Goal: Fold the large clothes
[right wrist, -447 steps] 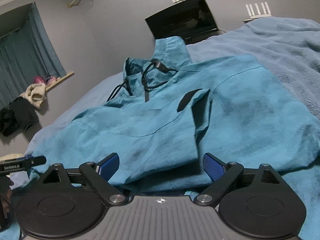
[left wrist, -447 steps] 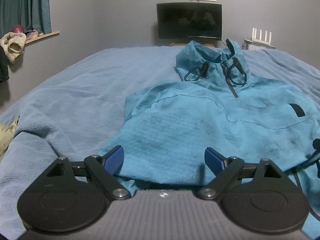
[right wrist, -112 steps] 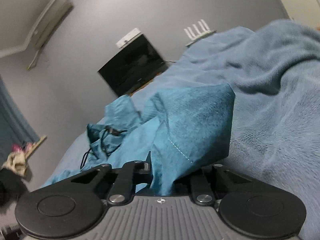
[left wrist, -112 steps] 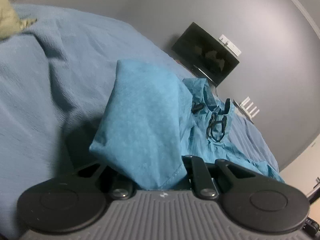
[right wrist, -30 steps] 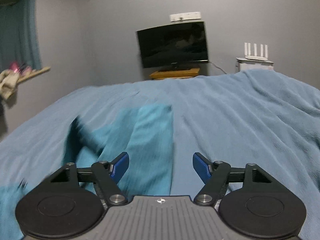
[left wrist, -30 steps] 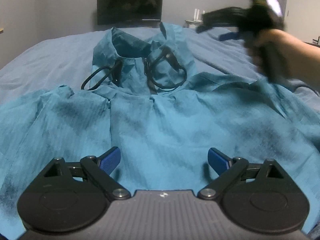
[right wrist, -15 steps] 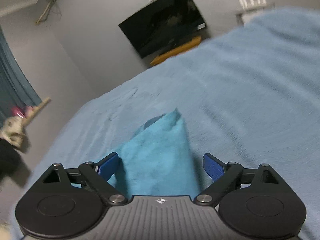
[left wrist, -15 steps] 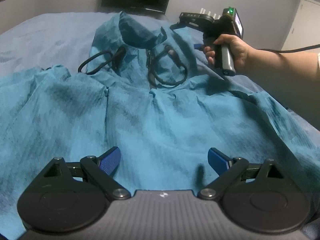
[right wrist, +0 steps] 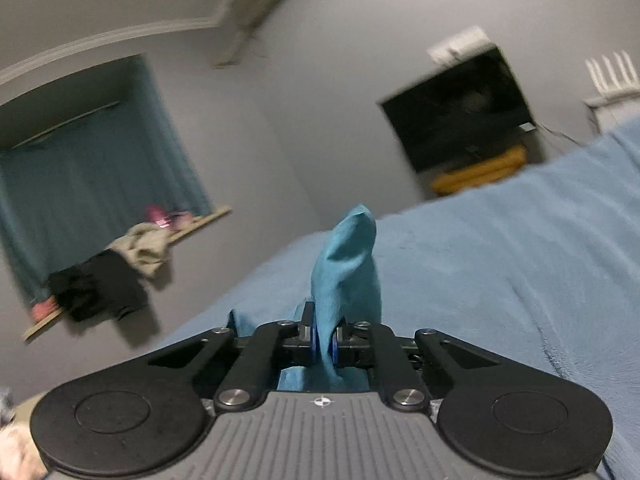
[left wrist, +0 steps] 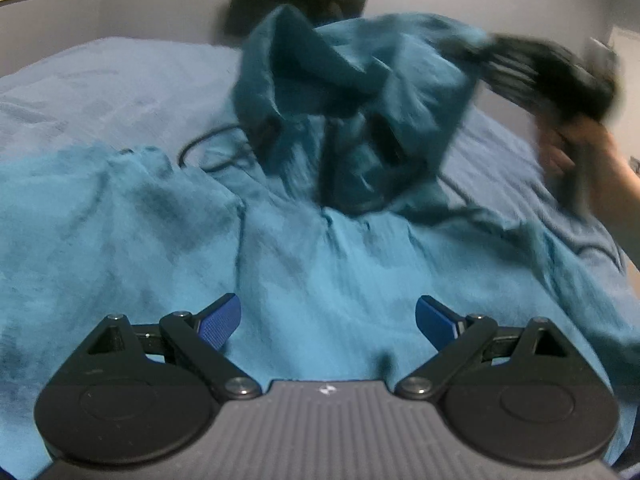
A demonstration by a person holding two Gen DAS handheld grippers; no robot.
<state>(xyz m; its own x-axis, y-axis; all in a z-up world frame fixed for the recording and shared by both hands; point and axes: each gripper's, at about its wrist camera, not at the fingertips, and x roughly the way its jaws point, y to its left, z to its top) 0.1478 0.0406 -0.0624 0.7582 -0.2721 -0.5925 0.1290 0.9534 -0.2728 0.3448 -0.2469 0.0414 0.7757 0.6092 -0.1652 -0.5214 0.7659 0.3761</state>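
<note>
No text, label, brand or number can be read anywhere.

In the left wrist view the right hand-held gripper (left wrist: 476, 50) is a dark smear of motion blur, so its fingers cannot be made out there. The lifted hood (left wrist: 340, 92) of the teal jacket (left wrist: 320, 260) is also blurred, and the jacket runs past the left and bottom edges. The jacket's cord (left wrist: 208, 152) is partly hidden under the hood
</note>
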